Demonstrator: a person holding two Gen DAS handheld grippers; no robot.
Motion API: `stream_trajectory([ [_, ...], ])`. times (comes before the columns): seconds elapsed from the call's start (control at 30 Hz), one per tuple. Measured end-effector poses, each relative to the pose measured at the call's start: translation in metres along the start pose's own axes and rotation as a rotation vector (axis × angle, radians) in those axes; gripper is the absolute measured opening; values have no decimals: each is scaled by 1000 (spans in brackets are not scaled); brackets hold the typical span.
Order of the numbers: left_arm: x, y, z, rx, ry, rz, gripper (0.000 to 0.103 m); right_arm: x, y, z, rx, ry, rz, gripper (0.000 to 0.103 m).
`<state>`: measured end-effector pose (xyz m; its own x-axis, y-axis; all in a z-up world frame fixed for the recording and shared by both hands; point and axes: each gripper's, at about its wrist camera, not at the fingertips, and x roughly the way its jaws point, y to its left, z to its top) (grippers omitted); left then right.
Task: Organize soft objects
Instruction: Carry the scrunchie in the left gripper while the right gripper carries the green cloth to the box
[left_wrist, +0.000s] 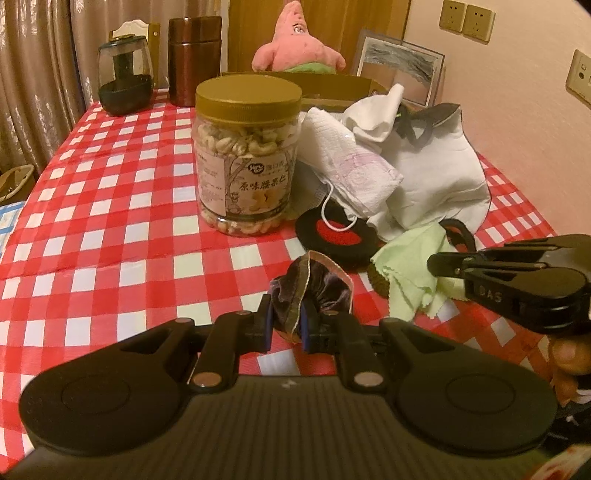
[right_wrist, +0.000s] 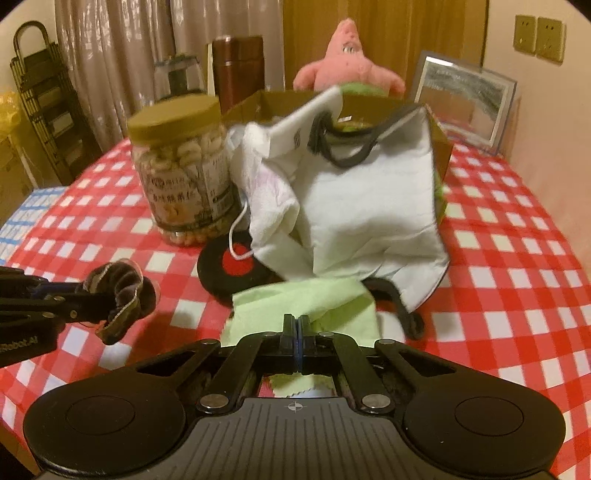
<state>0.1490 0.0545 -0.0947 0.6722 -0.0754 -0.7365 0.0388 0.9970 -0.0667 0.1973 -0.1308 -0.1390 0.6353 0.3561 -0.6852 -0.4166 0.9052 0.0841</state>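
My left gripper (left_wrist: 287, 321) is shut on a dark purple velvet pouch (left_wrist: 314, 284) with a pale trimmed edge, held just above the checked tablecloth; the pouch also shows in the right wrist view (right_wrist: 123, 295). My right gripper (right_wrist: 297, 334) is shut on a light green cloth (right_wrist: 306, 302), which also shows in the left wrist view (left_wrist: 410, 266). Behind lie a white tote bag with black handles (right_wrist: 369, 214), a white towel (left_wrist: 347, 162), a white sock (left_wrist: 373, 114) and a black-and-red round pad (right_wrist: 236, 266).
A jar of cashews (left_wrist: 245, 158) stands mid-table. An open cardboard box (right_wrist: 295, 105) sits at the back with a pink plush starfish (right_wrist: 345, 66) behind it. A brown flask (left_wrist: 194, 59), a glass pot (left_wrist: 125, 77) and a framed picture (right_wrist: 465, 96) stand at the far edge.
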Motion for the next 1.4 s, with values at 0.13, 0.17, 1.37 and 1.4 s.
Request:
stream_trajectory([
  [0.13, -3, -1, 2, -3, -9, -4, 13, -10, -4, 2, 16, -31, -10, 0],
  [0.17, -4, -2, 3, -3, -12, -3, 13, -13, -5, 3, 23, -37, -10, 0],
  [1.37, -13, -12, 29, -9, -60, -43, 13, -28, -32, 1, 74, -32, -32, 79],
  [1.4, -10, -11, 28, -13, -55, -44, 13, -22, -33, 0, 82, -19, -34, 79],
])
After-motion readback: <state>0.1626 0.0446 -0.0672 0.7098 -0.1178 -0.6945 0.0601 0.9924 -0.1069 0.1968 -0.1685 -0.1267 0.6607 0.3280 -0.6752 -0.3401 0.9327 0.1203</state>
